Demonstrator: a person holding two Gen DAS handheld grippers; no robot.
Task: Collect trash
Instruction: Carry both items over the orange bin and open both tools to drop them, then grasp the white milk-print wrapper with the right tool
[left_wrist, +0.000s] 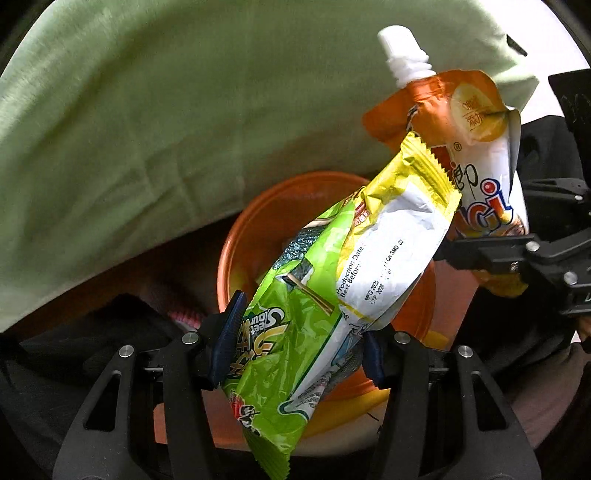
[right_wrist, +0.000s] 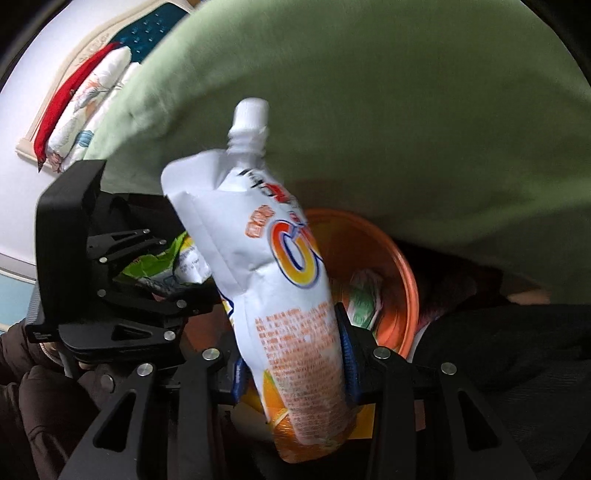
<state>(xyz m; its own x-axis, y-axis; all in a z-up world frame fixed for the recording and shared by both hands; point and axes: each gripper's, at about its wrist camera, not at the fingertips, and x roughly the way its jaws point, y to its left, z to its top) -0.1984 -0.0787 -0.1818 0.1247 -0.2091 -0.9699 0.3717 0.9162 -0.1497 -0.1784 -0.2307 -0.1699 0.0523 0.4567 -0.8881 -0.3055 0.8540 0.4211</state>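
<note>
Partly, the snack wrapper (left_wrist: 321, 295) hides the orange bin (left_wrist: 266, 218).

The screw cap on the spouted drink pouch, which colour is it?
White screw cap; the left wrist view shows it best.

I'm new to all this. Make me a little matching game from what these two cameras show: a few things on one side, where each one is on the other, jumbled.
Things:
1. green snack wrapper
2. orange juice pouch
3. orange bin
4. green cloth

Places:
a. below both grippers
b. in the right gripper
c. behind everything
d. in the left gripper

Pairs: 1-d, 2-b, 3-a, 4-c
</note>
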